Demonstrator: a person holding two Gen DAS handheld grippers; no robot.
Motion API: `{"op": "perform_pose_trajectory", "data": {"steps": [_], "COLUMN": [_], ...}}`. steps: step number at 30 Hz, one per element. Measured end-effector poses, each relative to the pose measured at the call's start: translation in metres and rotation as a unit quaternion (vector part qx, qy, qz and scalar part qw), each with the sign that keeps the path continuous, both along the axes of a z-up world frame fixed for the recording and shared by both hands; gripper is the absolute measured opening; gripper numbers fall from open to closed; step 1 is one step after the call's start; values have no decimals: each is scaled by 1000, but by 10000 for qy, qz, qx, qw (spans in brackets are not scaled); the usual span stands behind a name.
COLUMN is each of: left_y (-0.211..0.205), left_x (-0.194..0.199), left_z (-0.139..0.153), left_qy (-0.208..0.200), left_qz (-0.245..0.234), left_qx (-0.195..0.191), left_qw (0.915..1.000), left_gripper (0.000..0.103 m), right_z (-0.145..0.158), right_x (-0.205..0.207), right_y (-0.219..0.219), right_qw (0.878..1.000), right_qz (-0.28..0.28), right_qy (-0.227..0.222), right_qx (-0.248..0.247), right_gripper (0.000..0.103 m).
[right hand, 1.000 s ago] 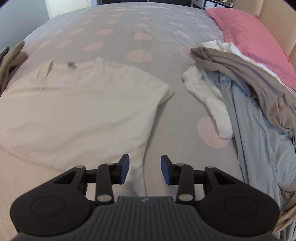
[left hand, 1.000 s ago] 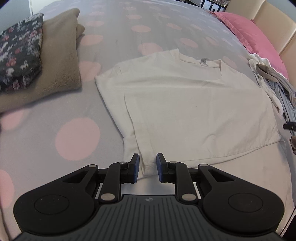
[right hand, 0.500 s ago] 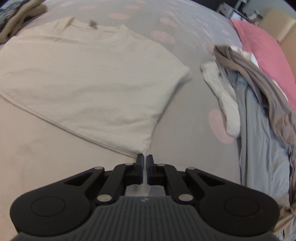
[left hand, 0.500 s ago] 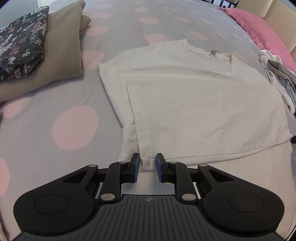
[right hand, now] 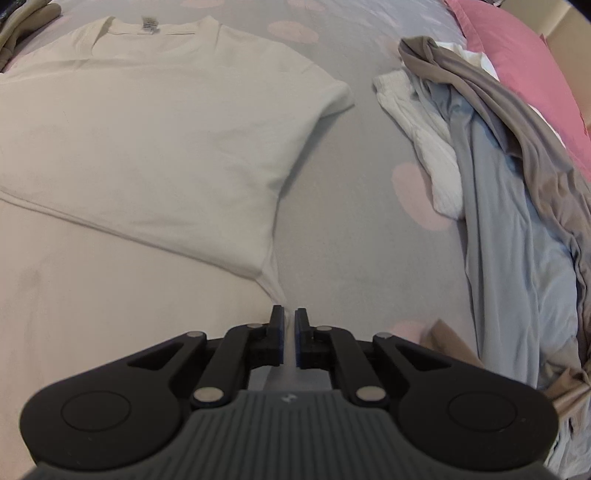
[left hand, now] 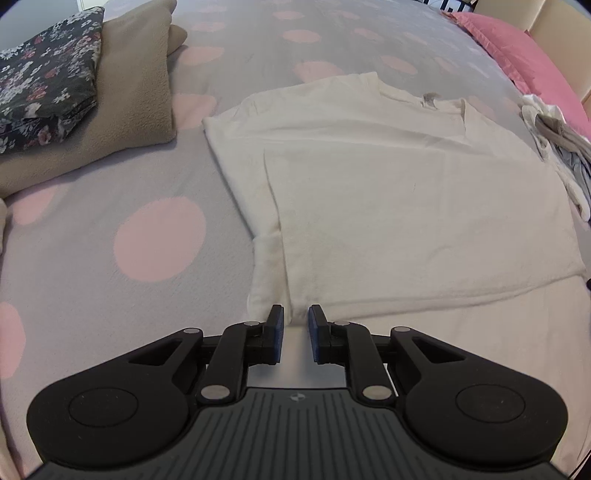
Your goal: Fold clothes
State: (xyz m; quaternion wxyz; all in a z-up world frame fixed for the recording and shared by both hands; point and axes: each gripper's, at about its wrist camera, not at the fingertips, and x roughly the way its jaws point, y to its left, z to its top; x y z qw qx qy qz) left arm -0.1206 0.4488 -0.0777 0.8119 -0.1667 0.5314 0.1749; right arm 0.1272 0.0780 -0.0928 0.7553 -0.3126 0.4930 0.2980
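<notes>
We are in a home bedroom. We see a bed (left hand: 92, 302) with a grey cover dotted with pink circles, a pink pillow (left hand: 517, 48) against a padded cream headboard (left hand: 554, 22) at its far right corner, folded clothes (left hand: 74, 92) by its left edge and loose laundry (right hand: 498, 166) along its right edge.

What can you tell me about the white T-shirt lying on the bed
The white T-shirt is soft cream knit, lying flat on the polka-dot bedspread with its tagged collar farthest away. One sleeve is folded in. The right gripper pinches its near hem corner; the left gripper straddles the other, fingers apart.
</notes>
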Motion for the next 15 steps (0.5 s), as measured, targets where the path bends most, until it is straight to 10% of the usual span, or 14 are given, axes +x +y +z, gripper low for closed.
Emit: {"op": "perform_pose_trajectory", "data": {"steps": [15], "left_y": [-82], "left_x": [-59], "left_z": [16], "left_qy": [194], "left_qz": [-909], "left_qx": [-150], "left_qw": [9956], "left_gripper": [14], "right_z": [26], "right_x": [-64], "right_y": [-64], "right_qw": [9862], "right_qz": [-542], "right_qy": [1495], "right_qx": [463], "right_gripper": [32]}}
